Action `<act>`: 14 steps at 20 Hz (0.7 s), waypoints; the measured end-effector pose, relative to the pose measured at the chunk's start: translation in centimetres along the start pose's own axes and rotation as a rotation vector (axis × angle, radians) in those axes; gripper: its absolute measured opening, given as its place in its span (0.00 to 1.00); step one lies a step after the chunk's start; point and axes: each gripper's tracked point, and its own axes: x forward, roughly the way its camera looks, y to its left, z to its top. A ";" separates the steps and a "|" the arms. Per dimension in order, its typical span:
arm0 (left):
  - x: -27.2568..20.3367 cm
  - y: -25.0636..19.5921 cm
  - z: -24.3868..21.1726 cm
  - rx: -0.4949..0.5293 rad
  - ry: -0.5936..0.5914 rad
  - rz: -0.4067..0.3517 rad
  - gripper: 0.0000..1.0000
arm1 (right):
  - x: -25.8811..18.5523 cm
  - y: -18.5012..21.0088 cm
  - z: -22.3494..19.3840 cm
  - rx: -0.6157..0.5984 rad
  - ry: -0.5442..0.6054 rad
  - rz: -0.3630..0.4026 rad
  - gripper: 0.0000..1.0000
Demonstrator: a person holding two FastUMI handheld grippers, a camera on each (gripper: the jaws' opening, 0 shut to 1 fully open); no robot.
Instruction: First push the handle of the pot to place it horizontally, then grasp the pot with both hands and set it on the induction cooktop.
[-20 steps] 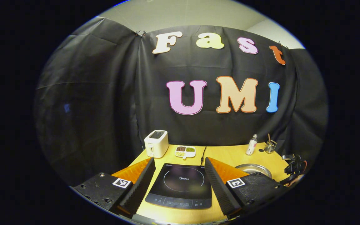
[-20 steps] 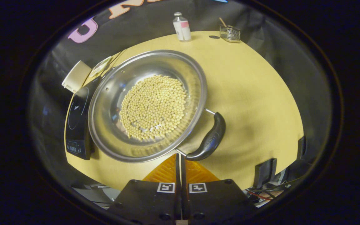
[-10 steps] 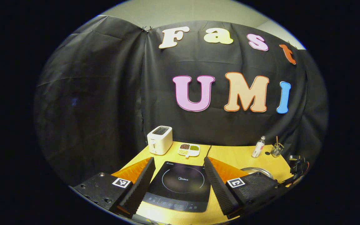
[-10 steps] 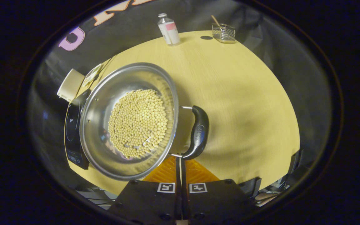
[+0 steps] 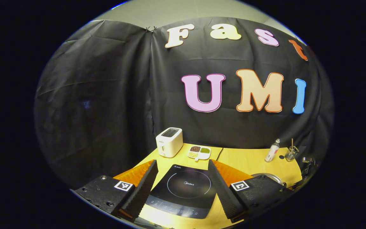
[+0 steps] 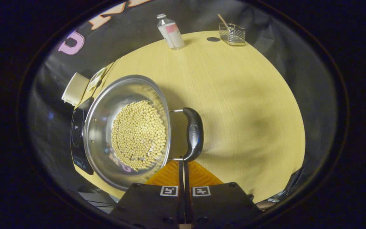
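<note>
Steel pot [image 6: 106, 127] full of beans: heavy, slick; grab handle [image 6: 193, 133]. Right gripper [image 6: 183, 163] pressed together beside it, left gripper [image 5: 183, 181] spread.

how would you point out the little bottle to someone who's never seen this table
Start at the yellow table and look to its far edge by the black cloth. There, left of a small wire basket holding a stick, stands the bottle. It is the upright thing with a pale body, a pink band and a small cap.
</note>
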 end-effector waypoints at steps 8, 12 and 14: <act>-0.9 -1.3 0.0 0.025 0.000 0.024 0.96 | 0.3 -0.2 0.5 0.018 0.013 0.055 0.04; -1.1 -2.0 -0.8 0.010 0.017 0.021 0.99 | -0.8 -0.9 -0.2 -0.014 0.028 0.072 0.27; -0.9 -2.3 -1.6 0.008 0.036 0.016 0.96 | -1.6 -1.3 -0.3 -0.017 0.027 0.088 0.43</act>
